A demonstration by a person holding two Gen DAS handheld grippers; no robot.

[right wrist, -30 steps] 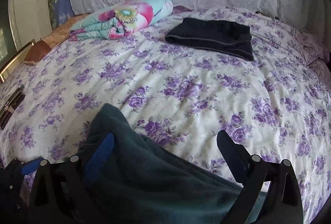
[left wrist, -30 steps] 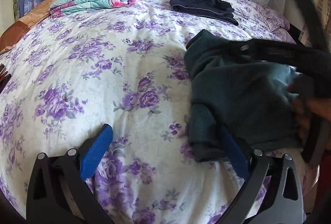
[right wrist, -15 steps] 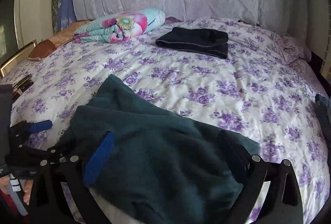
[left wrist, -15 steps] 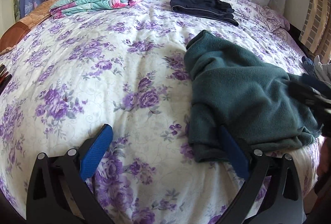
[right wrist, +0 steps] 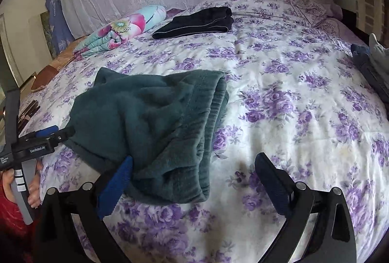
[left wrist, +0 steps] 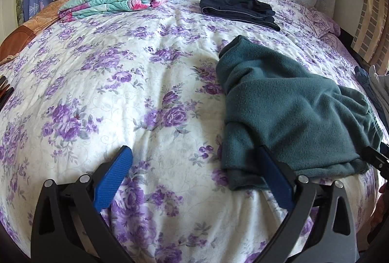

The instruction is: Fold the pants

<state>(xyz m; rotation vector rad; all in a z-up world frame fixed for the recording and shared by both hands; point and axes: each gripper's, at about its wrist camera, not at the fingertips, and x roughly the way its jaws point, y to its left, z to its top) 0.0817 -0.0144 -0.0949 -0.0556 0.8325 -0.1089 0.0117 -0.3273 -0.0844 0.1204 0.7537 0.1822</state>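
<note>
Our left gripper (left wrist: 194,165) and right gripper (right wrist: 194,173) both hang spread wide, grasping nothing. The green pants (left wrist: 287,112) lie bunched on the flowered bedspread (left wrist: 121,92).

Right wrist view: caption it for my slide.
Open right gripper beside folded green fleece pants on a floral bedspread, dark folded pants behind.

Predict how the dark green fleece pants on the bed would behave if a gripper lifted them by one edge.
The green fleece pants would probably droop limply, since they already lie in soft bunched folds. The fuzzy surface suggests a gripper would hold them without slipping. Pushed across the floral bedspread, they would likely crumple rather than slide.
</note>
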